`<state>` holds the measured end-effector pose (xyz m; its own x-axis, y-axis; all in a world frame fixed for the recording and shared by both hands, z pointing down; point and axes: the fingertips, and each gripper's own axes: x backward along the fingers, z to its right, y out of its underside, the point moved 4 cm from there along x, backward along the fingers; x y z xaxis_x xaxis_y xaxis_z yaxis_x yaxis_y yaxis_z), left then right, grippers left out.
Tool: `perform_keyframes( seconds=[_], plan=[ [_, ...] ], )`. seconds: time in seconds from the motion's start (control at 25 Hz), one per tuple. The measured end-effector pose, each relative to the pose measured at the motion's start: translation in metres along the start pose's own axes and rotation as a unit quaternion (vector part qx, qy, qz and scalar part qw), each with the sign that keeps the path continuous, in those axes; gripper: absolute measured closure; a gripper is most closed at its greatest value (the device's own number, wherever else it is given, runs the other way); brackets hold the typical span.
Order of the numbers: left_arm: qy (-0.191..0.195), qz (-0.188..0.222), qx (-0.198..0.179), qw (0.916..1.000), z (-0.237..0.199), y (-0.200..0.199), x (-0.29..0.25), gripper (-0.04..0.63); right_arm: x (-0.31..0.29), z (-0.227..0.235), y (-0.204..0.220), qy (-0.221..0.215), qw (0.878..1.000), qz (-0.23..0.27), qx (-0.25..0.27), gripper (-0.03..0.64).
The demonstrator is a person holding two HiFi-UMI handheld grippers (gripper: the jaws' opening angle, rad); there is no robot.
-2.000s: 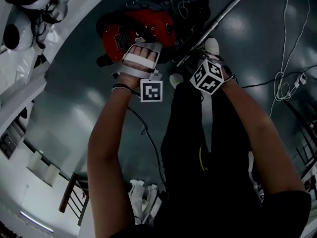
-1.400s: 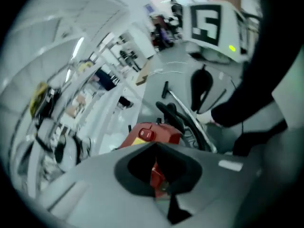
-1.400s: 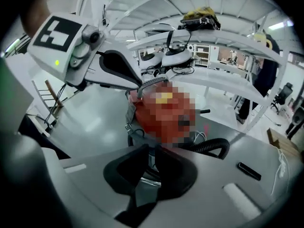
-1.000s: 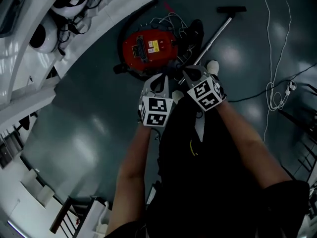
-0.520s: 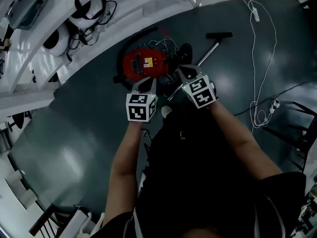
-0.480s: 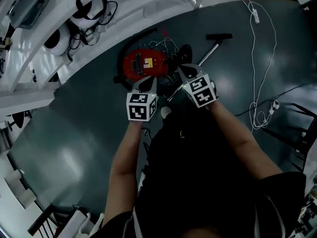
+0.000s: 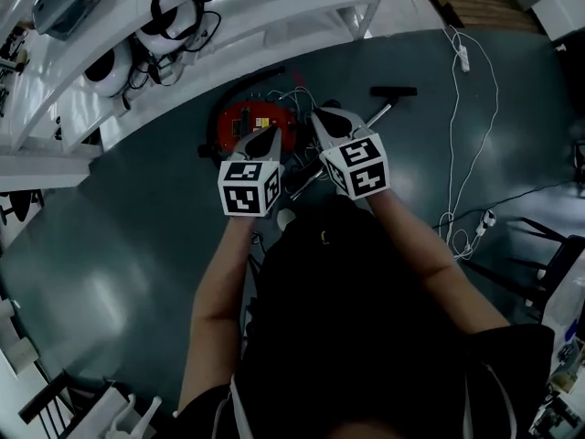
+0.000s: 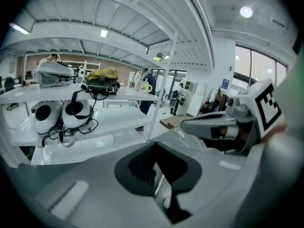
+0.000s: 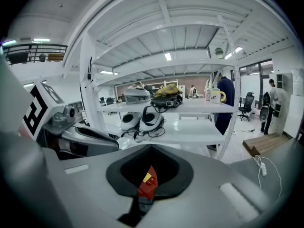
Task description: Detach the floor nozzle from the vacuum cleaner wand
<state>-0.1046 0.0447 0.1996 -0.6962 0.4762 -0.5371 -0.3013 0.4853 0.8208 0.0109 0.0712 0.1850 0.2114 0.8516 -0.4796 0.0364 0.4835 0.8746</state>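
Note:
The red vacuum cleaner [image 7: 254,120] lies on the dark floor far below. Its metal wand [image 7: 373,120] runs up and right to the black floor nozzle [image 7: 393,91] at its far end. Both grippers hang high above it, side by side and apart from it. My left gripper [image 7: 271,138] is shut with nothing in it, as is my right gripper [image 7: 322,118]. In the right gripper view a sliver of the red vacuum cleaner [image 9: 146,182] shows through the gap behind the closed jaws. The left gripper view shows the right gripper [image 8: 223,127] alongside.
White shelving [image 7: 228,7] with headsets and helmets [image 7: 114,67] curves along the far left. White cables [image 7: 457,154] and a power strip [image 7: 464,59] trail over the floor at right. A wooden pallet [image 7: 475,5] lies at top right, a black frame [image 7: 548,254] at right.
Both grippers have risen well clear of the vacuum cleaner, staying shut and empty. The head view has lifted too, so the vacuum, wand and nozzle look smaller and farther off.

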Motion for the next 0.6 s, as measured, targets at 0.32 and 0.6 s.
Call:
perform_keyframes(
  seconds=[0.32,0.6],
  plan=[
    [-0.015,0.025,0.023,0.9993,0.0059,-0.0113,0.0024,0.586,0.0048,0.0007,-0.0069,0.011,0.999,0.013,-0.034,0.621],
    [-0.007,0.019,0.031,0.9993,0.0090,-0.0125,0.0008,0.586,0.0085,0.0001,-0.0047,0.016,0.999,0.017,-0.043,0.621]
  ],
)
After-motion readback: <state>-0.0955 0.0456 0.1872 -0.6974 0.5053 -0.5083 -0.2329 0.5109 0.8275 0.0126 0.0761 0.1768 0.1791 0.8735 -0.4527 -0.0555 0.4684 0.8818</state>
